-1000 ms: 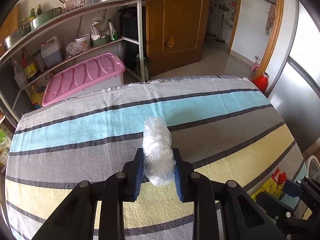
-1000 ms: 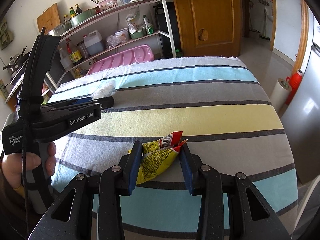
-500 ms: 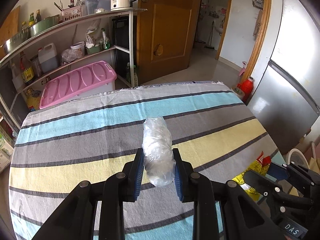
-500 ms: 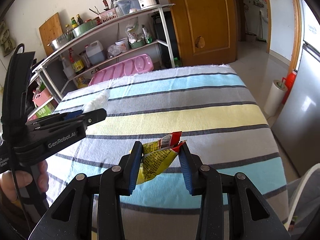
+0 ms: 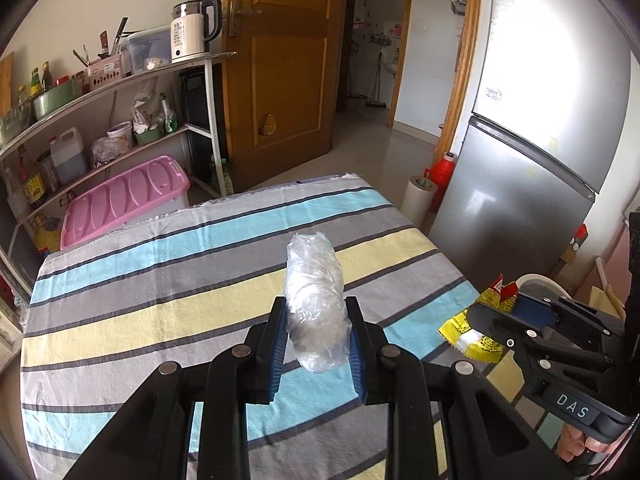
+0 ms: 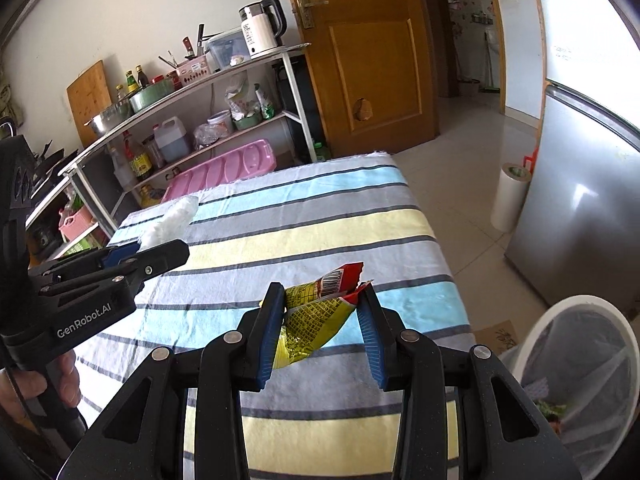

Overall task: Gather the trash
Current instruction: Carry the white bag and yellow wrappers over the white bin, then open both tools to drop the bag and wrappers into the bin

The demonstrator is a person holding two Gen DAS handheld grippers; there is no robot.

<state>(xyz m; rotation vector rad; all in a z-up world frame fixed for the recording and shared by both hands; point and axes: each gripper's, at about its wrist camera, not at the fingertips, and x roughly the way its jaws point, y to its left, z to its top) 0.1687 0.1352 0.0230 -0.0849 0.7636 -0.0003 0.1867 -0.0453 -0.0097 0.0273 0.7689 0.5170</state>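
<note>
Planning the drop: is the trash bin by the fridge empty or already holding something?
Not empty. Through the white bin's mesh liner, the right wrist view shows some scraps lying low inside; what they are is too blurred to tell.

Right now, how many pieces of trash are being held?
2. A crumpled clear plastic bag is in the left gripper; a yellow snack wrapper is in the right gripper. More may lie out of view.
</note>
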